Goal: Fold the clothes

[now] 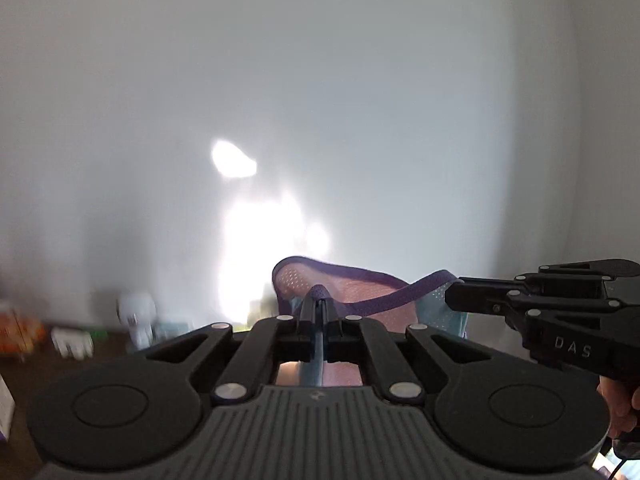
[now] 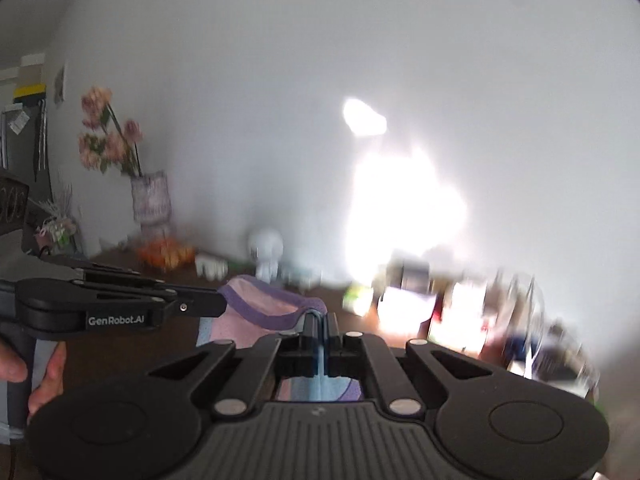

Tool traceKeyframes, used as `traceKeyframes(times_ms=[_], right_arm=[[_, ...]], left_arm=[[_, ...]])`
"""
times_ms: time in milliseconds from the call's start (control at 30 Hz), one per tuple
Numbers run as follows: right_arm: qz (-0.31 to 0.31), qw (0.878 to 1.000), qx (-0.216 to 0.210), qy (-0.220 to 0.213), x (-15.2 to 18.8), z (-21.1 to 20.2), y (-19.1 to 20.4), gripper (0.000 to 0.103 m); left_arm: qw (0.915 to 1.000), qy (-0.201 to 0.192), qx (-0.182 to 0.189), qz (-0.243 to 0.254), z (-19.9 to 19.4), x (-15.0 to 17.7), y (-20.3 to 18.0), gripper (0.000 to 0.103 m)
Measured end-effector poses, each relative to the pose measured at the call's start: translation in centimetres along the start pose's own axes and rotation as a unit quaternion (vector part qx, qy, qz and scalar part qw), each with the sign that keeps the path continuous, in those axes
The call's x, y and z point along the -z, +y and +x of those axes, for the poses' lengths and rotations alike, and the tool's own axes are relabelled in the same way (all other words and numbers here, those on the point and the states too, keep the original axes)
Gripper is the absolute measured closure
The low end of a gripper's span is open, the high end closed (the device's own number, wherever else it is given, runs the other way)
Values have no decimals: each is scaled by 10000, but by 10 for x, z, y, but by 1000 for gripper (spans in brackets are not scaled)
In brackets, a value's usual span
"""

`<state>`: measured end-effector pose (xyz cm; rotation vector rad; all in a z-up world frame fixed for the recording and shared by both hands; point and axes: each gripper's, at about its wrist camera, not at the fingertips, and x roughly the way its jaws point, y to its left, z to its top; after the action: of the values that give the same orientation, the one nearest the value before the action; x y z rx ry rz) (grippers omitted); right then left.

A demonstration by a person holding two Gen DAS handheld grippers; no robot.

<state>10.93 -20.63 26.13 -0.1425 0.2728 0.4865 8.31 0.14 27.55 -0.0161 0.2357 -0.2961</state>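
The wall (image 1: 320, 80) fills most of both views, white with a bright glare low down. Under it is the brown surface (image 2: 120, 258), with a vase (image 2: 150, 196) of flowers, a white toy (image 2: 266, 254) and other small things at the back. They are blurry.

You are holding the shirt (image 1: 360, 292) up in the air, above the surface and in front of the wall. It is pink and light blue mesh with a purple edge. Your left tool (image 1: 319, 300) is pressed together and pinches that purple edge. Your right tool (image 2: 319, 320) is pressed together too, pinching the edge at another spot. The cloth sags a little between them.

I think you are at the step of lifting and spreading the shirt before a fold. Next, pull your two tools apart until the edge is straight. Then bring the shirt down flat on the surface. Keep both tools tight, or the mesh may slip out.
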Motion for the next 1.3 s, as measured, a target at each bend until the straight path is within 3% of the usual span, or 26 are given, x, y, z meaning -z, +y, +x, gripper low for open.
traceKeyframes(times_ms=[67, 133, 233, 333, 467, 533, 567, 600, 633, 667, 733, 767, 800, 933, 1033, 1067, 1100, 1133, 1167, 1300], right_arm=[[-391, 9981, 107, -462, -37, -37, 15, 102], [-573, 9965, 142, -596, -50, -62, 27, 102], [-713, 9962, 174, -466, -38, -82, 42, 102], [-608, 9981, 73, 122, 21, -79, 50, 101], [-248, 9888, -459, 1402, 151, -73, 58, 101], [179, 9790, -850, 1842, 196, -86, 64, 100], [418, 9743, -1027, 1960, 213, -95, 66, 95], [601, 9721, -1149, 1957, 222, -104, 65, 89], [599, 9728, -1177, 1904, 225, -107, 65, 76], [572, 9738, -1194, 1846, 228, -110, 65, 71], [229, 9798, -928, 1758, 223, -99, 68, 70], [86, 9820, -788, 1716, 220, -90, 69, 69], [19, 9828, -684, 1715, 218, -77, 68, 69], [135, 9789, -366, 2007, 219, -15, 56, 69], [56, 9748, -459, 2182, 226, 13, 55, 74], [44, 9736, -449, 2238, 228, 19, 56, 80], [18, 9730, -451, 2264, 230, 24, 57, 87], [-7, 9724, -484, 2282, 232, 26, 58, 100], [-27, 9737, -450, 2232, 233, 26, 59, 100], [-243, 9843, -52, 1749, 226, -1, 67, 100]], left_arm=[[9989, -396, -143, 218, -36, -25, -12, 100], [9979, -478, -247, 363, -63, -19, -23, 100], [9986, -208, -333, 360, -83, 21, -29, 100], [9981, 377, -455, 200, -91, 98, -32, 101], [9869, 1512, -513, -216, -106, 228, -35, 101], [9799, 1920, -170, -519, -123, 268, -27, 98], [9780, 2002, -71, -585, -126, 276, -24, 96], [9777, 2031, -55, -535, -128, 279, -21, 94], [9784, 2017, -93, -440, -123, 278, -18, 92], [9789, 2011, -139, -347, -118, 278, -15, 85], [9785, 2051, -193, -134, -100, 274, -10, 77], [9785, 2056, -172, -13, -92, 271, -8, 67], [9782, 2069, -155, 104, -83, 268, -7, 63], [9762, 2133, 52, 381, -56, 263, -11, 62], [9737, 2201, 230, 548, -43, 257, -13, 55], [9728, 2228, 244, 594, -40, 256, -13, 56], [9749, 2153, 126, 546, -45, 256, -14, 65], [9769, 2078, 8, 497, -51, 256, -14, 74], [9787, 2002, -110, 449, -56, 255, -14, 94], [9835, 1695, -582, 254, -77, 255, -15, 101]])
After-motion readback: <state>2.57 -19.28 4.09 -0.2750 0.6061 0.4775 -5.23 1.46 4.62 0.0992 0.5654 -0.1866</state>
